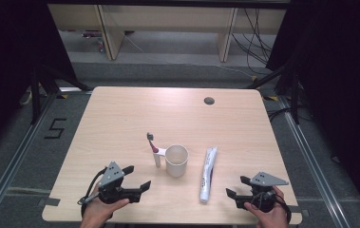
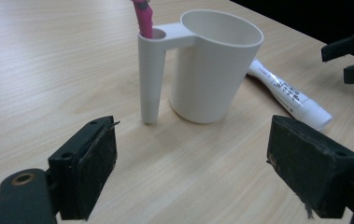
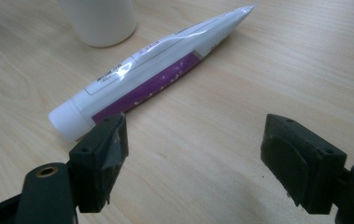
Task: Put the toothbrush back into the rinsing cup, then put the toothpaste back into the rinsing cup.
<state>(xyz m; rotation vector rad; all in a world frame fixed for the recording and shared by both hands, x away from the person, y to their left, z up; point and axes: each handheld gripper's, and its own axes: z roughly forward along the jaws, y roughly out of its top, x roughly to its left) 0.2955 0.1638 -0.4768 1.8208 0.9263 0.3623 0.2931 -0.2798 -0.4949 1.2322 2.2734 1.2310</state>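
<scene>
A white cup (image 1: 176, 160) (image 2: 216, 65) stands upright near the table's middle, with a tube-shaped holder on its left side. A pink-handled toothbrush (image 1: 152, 142) (image 2: 143, 17) stands in that holder. To the cup's right lies a white and purple toothpaste tube (image 1: 208, 174) (image 3: 151, 74) (image 2: 287, 93), cap toward the person. My left gripper (image 1: 136, 177) (image 2: 191, 163) is open, a short way in front and left of the cup. My right gripper (image 1: 238, 186) (image 3: 193, 158) is open, just right of the tube's cap end, with nothing between its fingers.
The wooden table (image 1: 120, 118) has a round cable hole (image 1: 209, 100) at the back right. Desk legs and cables lie on the floor beyond it. Dark curtains hang at both sides.
</scene>
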